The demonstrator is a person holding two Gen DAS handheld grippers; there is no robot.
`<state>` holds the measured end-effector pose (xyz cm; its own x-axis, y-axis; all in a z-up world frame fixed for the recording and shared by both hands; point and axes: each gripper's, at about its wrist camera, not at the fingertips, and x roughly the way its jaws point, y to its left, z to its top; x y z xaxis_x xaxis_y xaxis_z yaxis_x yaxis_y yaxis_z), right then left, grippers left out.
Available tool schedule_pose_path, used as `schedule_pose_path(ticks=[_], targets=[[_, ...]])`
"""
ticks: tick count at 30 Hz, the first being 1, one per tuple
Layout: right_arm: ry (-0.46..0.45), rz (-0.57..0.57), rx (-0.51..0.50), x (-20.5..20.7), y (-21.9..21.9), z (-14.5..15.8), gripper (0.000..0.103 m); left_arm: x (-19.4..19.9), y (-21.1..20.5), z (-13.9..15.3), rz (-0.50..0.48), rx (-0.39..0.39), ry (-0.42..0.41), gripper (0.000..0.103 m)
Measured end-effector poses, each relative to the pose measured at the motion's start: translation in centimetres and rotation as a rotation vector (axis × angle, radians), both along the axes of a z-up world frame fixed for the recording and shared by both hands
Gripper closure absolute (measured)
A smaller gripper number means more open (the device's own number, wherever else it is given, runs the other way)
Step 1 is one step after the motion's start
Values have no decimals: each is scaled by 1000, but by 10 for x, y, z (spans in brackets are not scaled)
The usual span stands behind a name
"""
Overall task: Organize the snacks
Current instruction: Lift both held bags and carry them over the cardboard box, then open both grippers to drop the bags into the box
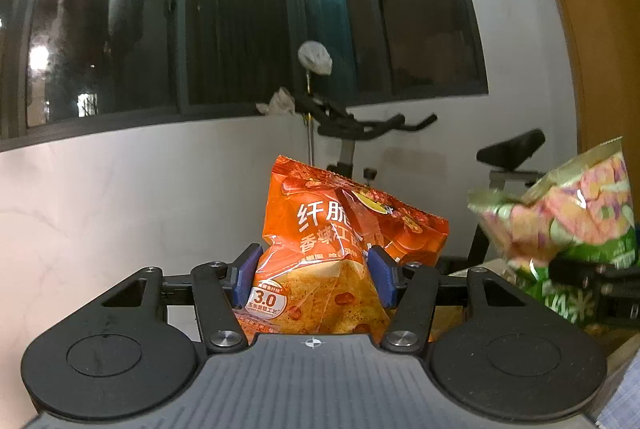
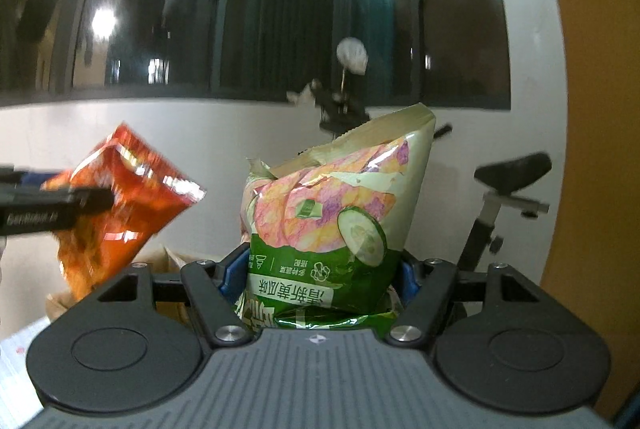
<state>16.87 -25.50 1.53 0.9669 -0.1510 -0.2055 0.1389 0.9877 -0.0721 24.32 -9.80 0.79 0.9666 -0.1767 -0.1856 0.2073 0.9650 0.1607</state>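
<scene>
- The left gripper [image 1: 312, 275] is clamped on the orange snack bag [image 1: 340, 241], low centre of the left view
- The right gripper [image 2: 316, 275] is clamped on the green snack bag [image 2: 332, 217], centre of the right view
- Both bags look light, crinkly, slippery and crushable; best pinched low, gently
- Bag bottoms and any desk below are hidden; the neighbouring bag is blurred

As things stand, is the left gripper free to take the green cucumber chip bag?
Probably not. The left gripper is already shut on the orange chip bag, so its jaws are full, and the green cucumber chip bag is itself clamped in the right gripper.
</scene>
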Motion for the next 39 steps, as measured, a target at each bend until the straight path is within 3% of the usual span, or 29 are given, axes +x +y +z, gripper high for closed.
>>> schedule_pose_path(ticks=[5, 10, 12, 18, 21, 24, 35, 39], targets=[[89, -10, 6, 13, 4, -15, 31, 12, -2, -15, -47, 54, 112, 42], [141, -13, 17, 21, 5, -22, 31, 15, 16, -29, -82, -15, 248, 41], [160, -10, 32, 24, 5, -24, 31, 14, 26, -32, -79, -32, 271, 35], [225, -8, 51, 37, 5, -27, 28, 13, 47, -25, -63, -58, 283, 31], [243, 8, 96, 42, 0, -26, 17, 15, 54, -17, -66, -67, 286, 30], [236, 4, 111, 39, 1, -23, 15, 17, 57, -8, -69, -77, 291, 30], [154, 71, 208, -21, 4, -5, 15, -29, 118, 28, -86, -147, 203, 27], [114, 81, 227, -47, 4, -5, 15, -50, 141, 24, -62, -156, 227, 26]])
